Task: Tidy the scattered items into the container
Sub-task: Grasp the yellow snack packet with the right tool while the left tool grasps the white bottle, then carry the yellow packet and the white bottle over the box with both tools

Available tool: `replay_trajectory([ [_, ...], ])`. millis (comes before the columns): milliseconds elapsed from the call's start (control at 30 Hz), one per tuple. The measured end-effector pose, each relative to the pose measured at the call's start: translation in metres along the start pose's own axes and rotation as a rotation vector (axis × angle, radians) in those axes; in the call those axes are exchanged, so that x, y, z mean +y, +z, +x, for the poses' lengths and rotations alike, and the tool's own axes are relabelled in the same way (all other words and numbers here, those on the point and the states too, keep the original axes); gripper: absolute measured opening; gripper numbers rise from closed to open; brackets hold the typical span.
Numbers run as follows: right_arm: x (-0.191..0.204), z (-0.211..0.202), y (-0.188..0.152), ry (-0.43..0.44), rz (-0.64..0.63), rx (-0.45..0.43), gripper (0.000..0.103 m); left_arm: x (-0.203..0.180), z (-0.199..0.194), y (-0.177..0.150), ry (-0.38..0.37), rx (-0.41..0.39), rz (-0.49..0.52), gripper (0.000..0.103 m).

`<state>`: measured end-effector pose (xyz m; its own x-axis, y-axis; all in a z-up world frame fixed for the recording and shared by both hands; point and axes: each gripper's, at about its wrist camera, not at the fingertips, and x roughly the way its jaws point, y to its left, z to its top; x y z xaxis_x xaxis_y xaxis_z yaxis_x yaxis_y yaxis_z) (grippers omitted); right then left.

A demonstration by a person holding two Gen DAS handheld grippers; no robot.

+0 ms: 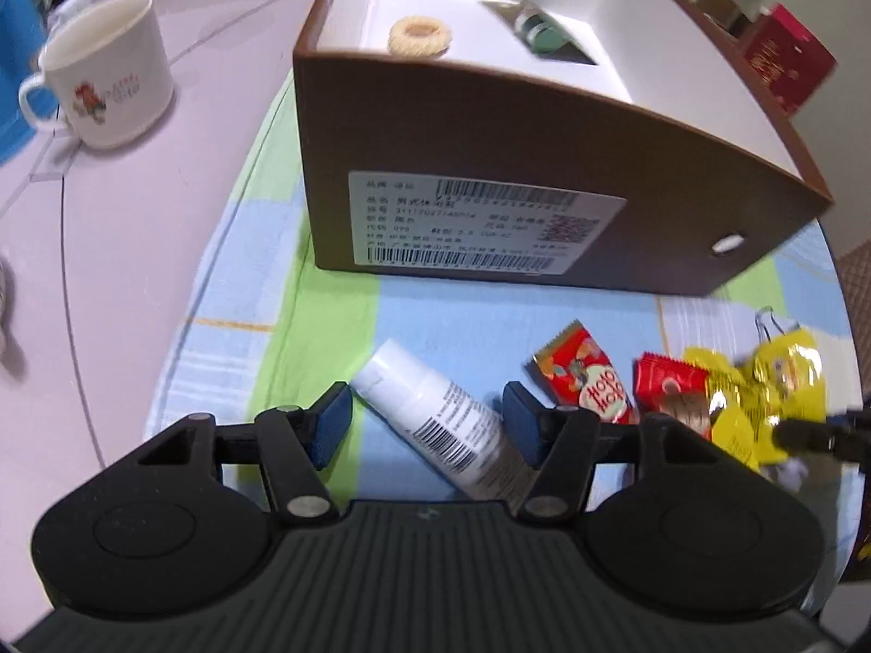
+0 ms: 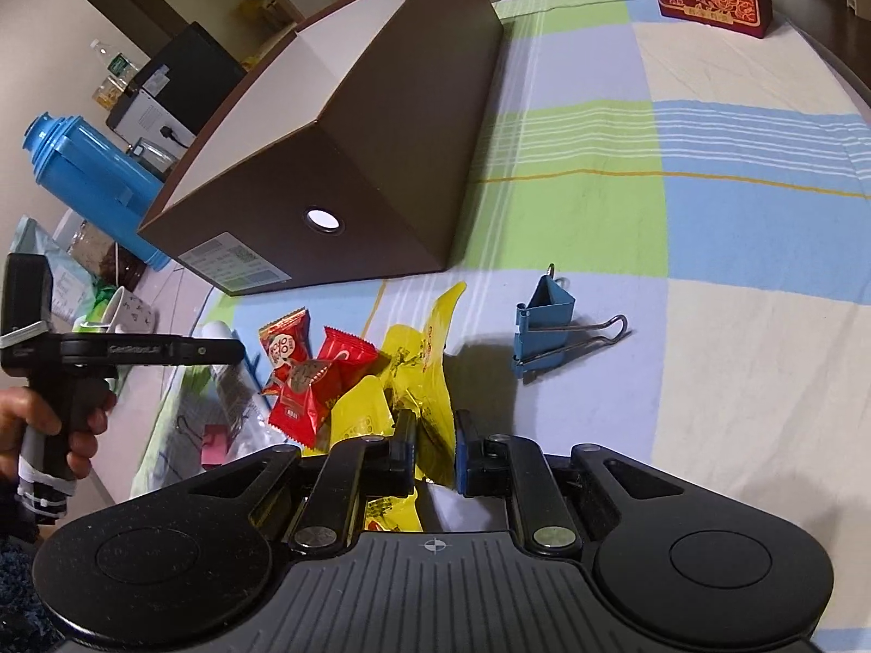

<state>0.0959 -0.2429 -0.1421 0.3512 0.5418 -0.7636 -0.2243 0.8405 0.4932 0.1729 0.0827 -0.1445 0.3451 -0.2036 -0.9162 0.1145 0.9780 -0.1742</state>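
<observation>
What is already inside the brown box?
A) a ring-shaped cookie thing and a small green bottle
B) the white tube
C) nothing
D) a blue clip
A: the left wrist view shows a tan ring and a small green bottle lying on the floor of the brown box.

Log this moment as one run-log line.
left gripper: open around white tube | right gripper: shut on yellow wrapper | box: holds ring

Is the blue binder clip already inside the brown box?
No. The blue metal binder clip lies on the checked cloth outside the brown cardboard box, to its right.
</observation>
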Motion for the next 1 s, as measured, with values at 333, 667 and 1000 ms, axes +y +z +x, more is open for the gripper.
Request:
replay_trajectory([
  [333, 0.001, 0.0, 0.001, -0.004, 0.013, -0.009, 0.012, 0.0, -0.003, 0.001, 0.027, -0.08, 0.053, 0.039],
  [667, 0.001, 0.003, 0.002, 0.024, 0.076, -0.022, 0.01, -0.012, 0.002, -0.01, 0.094, -0.094, 0.17, 0.04],
  [1000, 0.014, -0.032, 0.009, 0.042, 0.085, -0.126, 0.0, -0.004, -0.04, -0.006, -0.025, -0.162, 0.153, 0.027],
])
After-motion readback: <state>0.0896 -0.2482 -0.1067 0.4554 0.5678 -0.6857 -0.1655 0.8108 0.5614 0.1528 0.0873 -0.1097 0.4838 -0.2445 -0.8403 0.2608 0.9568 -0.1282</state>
